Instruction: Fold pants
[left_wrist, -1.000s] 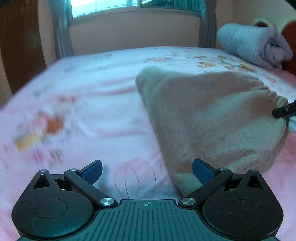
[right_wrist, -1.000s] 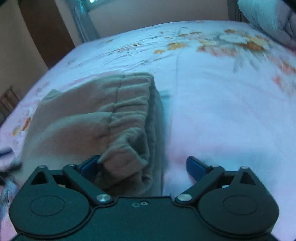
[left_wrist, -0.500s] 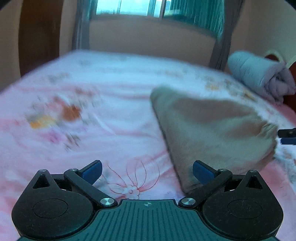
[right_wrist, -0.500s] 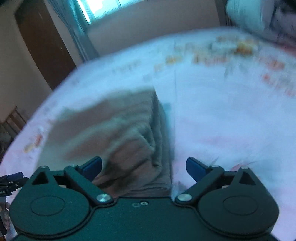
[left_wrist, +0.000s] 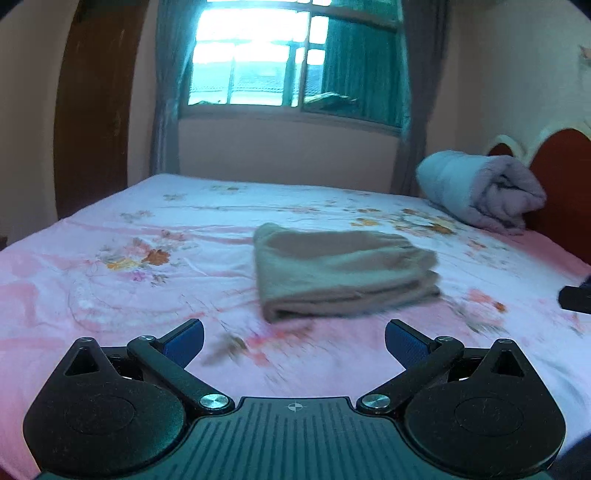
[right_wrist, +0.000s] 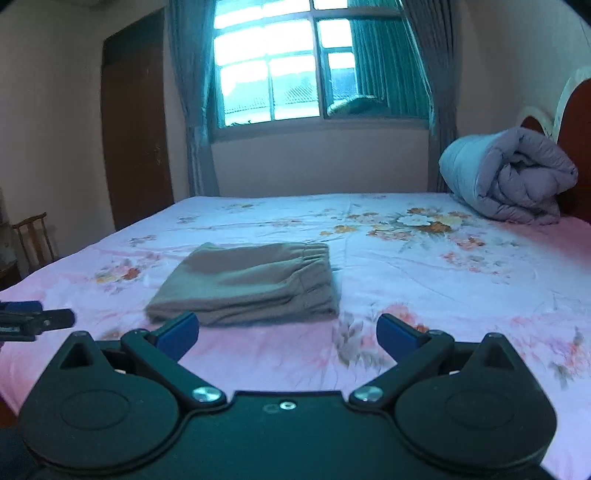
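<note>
The bed (right_wrist: 461, 288) is lying under everything; the rolled quilt (right_wrist: 506, 177) is sitting at its head end; the folded pants (right_wrist: 251, 284) are resting mid-bed; you are holding the left gripper (left_wrist: 294, 341) and right gripper (right_wrist: 287, 334) spread wide, gripping nothing, short of the pants.

Both grippers pulled back from the pants (right_wrist: 248, 282) and raised. Right gripper (right_wrist: 287, 329), earlier over the waistband edge, now clear of the cloth, jaws spread. Left gripper (left_wrist: 294, 339) likewise withdrawn, nothing between its fingers. Pants now lying flat as a folded stack on the bed (right_wrist: 424, 266), no corner lifted.
</note>
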